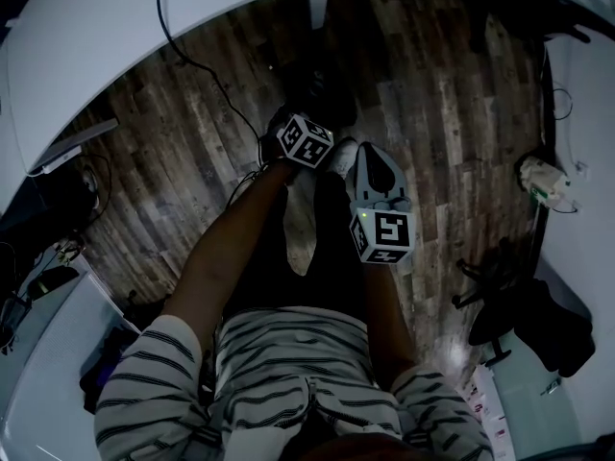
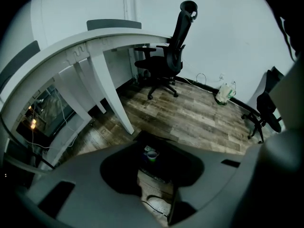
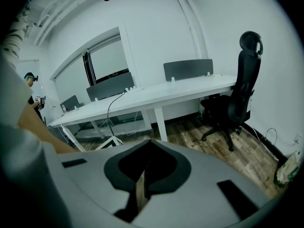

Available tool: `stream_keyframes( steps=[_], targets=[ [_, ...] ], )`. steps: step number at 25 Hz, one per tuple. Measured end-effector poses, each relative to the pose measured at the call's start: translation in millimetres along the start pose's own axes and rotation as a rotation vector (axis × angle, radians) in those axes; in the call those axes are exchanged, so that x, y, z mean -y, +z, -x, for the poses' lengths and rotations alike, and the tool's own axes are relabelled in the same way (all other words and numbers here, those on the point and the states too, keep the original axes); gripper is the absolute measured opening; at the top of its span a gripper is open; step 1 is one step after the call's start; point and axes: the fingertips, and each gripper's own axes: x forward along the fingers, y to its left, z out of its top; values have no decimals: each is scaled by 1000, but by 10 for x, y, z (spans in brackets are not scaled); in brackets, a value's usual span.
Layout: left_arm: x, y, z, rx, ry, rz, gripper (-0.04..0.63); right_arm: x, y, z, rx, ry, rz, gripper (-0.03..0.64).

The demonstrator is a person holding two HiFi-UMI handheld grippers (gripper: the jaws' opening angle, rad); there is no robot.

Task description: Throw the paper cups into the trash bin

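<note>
In the left gripper view a paper cup (image 2: 151, 155), white with a green base, stands upright inside a black trash bin (image 2: 164, 167) on the wooden floor, seen through the gap between my jaws. My left gripper (image 2: 155, 177) hangs above the bin, open, with nothing between its jaws. In the head view my left gripper (image 1: 300, 134) and right gripper (image 1: 371, 157) are held side by side in front of the person's legs. My right gripper (image 3: 142, 184) points at a long desk; its jaws leave only a thin slit and hold nothing.
A curved white desk (image 1: 144, 17) (image 2: 95, 42) arcs around the far side, with cables under it. A black office chair (image 2: 166, 61) (image 3: 235, 103) stands by the wall, another (image 1: 500, 296) at the right. A white bag (image 1: 543, 181) (image 2: 224, 93) sits on the floor. A shoe (image 2: 156, 204) is beside the bin.
</note>
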Motion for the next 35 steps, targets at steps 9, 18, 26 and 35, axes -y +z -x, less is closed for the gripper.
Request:
stream_keyframes(
  steps=[9, 18, 26, 35],
  targets=[
    [6, 223, 391, 60, 9, 53, 91, -45, 291, 83, 27, 5, 28, 9],
    [-140, 567, 1016, 182, 47, 152, 48, -195, 585, 231, 53, 27, 54, 11],
    [-332, 782, 1525, 254, 57, 246, 25, -387, 917, 327, 94, 51, 91, 11],
    [-493, 1068, 1971, 336, 69, 279, 23, -506, 1338, 365, 155, 82, 90, 11]
  ],
)
